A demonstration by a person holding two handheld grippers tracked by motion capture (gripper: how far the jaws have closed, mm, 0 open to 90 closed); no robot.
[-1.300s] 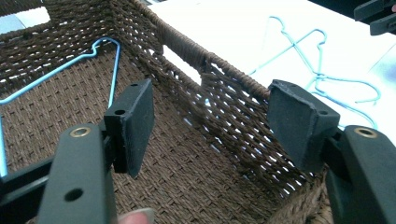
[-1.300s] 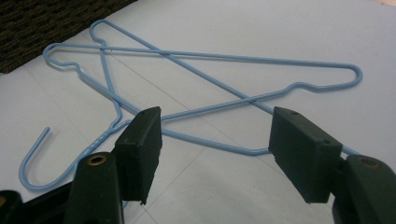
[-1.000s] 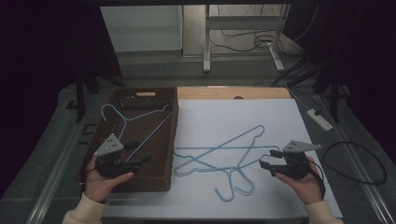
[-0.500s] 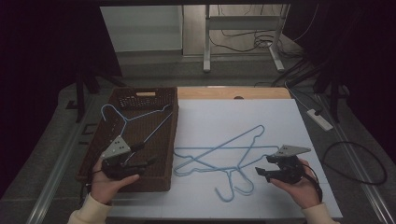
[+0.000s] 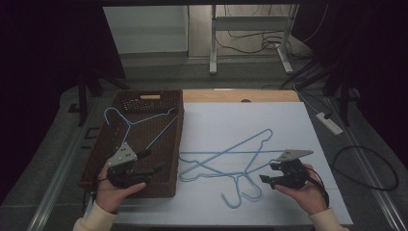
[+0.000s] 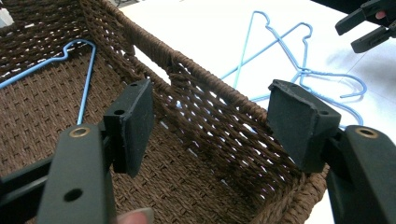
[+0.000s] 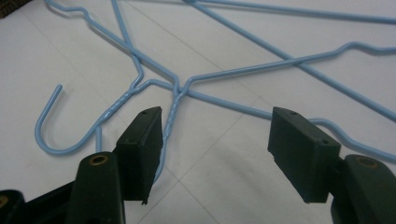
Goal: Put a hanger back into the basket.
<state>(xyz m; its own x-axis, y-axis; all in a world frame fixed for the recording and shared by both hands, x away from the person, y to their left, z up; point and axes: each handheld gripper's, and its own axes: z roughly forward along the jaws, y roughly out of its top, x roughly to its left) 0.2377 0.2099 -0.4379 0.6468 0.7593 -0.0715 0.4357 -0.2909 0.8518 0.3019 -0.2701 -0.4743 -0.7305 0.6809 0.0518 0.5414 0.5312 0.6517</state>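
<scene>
Light-blue hangers (image 5: pixel 226 161), brown woven basket (image 5: pixel 144 103) (white tabletop (image 5: pixel 288 120)).

A blue wire hanger (image 6: pixel 70 60) is seen inside the brown woven wicker basket (image 6: pixel 210 116); two more blue wire hangers (image 6: pixel 299 70) are seen beyond its wall.

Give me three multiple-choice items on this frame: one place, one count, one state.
1. Where does the single hanger lie?
A. in the basket
B. on the floor
C. on a rail

2. How many hangers lie on the white table?
A. none
B. two
C. five

3. How do the right tool's jaws stand?
A. clamped on a hook
B. open, holding nothing
C. shut tight

Answers:
1 A, it rests inside the woven walls.
2 B, two hooks lie side by side.
3 B, the pads stand apart over the hanger necks.
</scene>
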